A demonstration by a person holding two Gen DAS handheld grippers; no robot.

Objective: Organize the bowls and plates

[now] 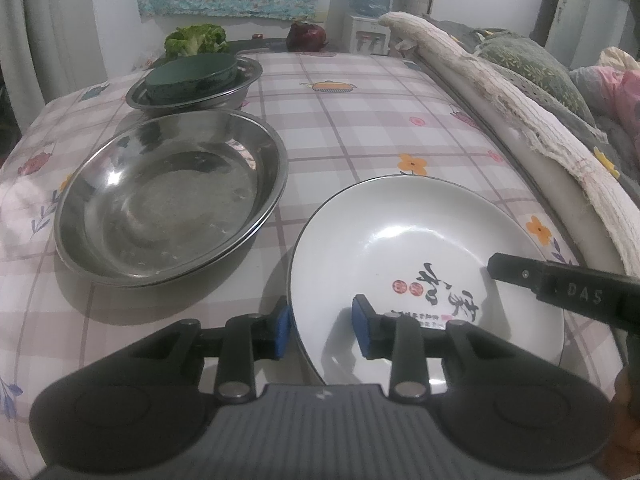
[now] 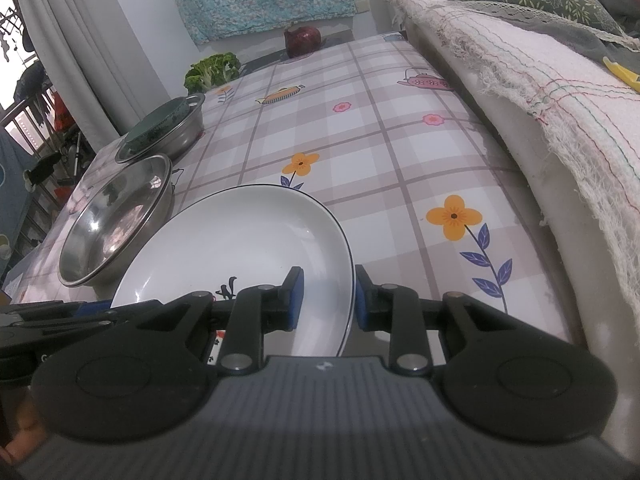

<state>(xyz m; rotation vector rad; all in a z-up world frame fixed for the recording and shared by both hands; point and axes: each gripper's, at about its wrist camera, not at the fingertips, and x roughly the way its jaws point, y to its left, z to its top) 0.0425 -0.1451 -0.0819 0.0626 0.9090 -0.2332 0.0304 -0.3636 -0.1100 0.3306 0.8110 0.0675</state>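
Note:
A white plate (image 1: 424, 240) with black calligraphy lies on the checked tablecloth, near me on the right. My left gripper (image 1: 320, 330) is open, its jaws straddling the plate's left rim, one finger inside and one outside. My right gripper (image 2: 327, 300) is open and straddles the plate's (image 2: 240, 248) right rim the same way. Its finger also shows in the left wrist view (image 1: 516, 272) over the plate. A large steel bowl (image 1: 168, 196) stands left of the plate. Behind it a smaller steel bowl (image 1: 240, 94) holds a dark green bowl (image 1: 188, 78).
A towel-draped sofa edge (image 1: 540, 136) runs along the table's right side. Lettuce (image 1: 196, 40) and a dark red object (image 1: 306, 36) sit at the table's far edge. A water dispenser (image 1: 370, 4) stands behind. Curtains hang at left (image 2: 76, 48).

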